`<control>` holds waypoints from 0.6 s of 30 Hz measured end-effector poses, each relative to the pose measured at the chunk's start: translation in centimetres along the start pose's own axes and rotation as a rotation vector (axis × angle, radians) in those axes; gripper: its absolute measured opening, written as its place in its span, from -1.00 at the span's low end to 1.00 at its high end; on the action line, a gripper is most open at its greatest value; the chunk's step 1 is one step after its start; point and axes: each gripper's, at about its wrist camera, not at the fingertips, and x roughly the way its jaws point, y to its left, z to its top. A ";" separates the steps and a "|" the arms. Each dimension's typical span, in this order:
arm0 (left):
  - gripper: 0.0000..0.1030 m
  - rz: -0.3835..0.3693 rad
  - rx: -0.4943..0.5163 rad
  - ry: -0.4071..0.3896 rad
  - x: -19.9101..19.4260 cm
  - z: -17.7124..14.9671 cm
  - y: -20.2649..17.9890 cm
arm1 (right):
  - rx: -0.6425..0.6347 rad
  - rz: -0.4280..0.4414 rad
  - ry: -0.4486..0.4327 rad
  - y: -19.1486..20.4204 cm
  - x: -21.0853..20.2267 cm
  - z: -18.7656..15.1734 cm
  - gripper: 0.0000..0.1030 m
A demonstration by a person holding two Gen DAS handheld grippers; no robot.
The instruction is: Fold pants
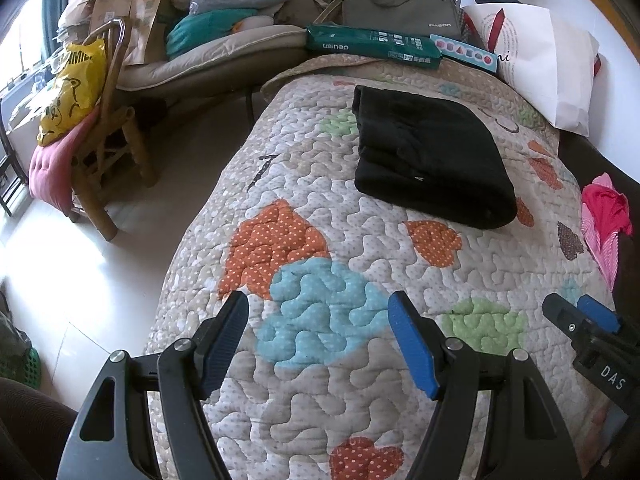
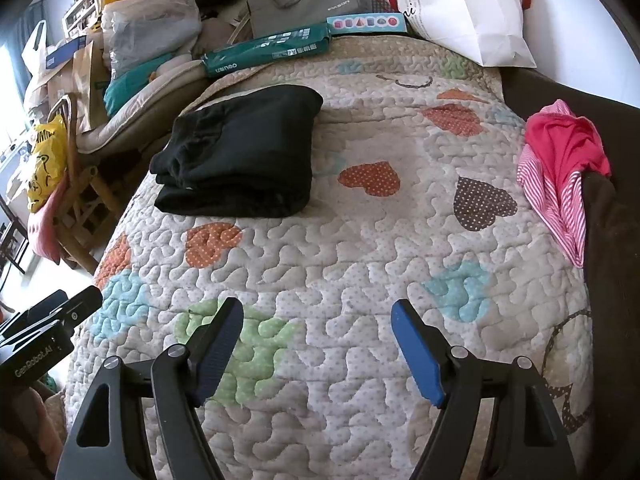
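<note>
Black pants [image 1: 430, 156] lie folded into a compact rectangle on the far part of a quilted heart-pattern bedspread [image 1: 320, 220]. They also show in the right wrist view [image 2: 240, 156], at the upper left. My left gripper [image 1: 318, 308] is open and empty, held above the near part of the quilt, well short of the pants. My right gripper [image 2: 318, 314] is open and empty too, beside the left one. The right gripper's tip shows at the right edge of the left wrist view [image 1: 580, 316].
A pink and striped garment [image 2: 560, 168] lies at the quilt's right edge. A white paper bag [image 2: 460, 8], a green package [image 2: 268, 50] and a grey laptop bag [image 2: 304, 0] sit at the far end. A wooden chair [image 1: 108, 152] with a yellow bag stands left.
</note>
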 end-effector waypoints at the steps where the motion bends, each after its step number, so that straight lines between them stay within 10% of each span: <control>1: 0.39 0.001 0.002 -0.001 0.0 0.0 0.0 | 0.000 -0.001 0.000 0.0 0.0 0.0 0.58; 9: 0.39 -0.009 -0.013 -0.067 -1.5 0.3 0.1 | 0.001 -0.003 -0.022 0.9 -0.8 0.0 0.58; 18: 1.00 0.119 -0.031 -0.513 -10.0 1.4 -0.2 | 0.015 -0.047 -0.127 1.3 -3.6 1.3 0.59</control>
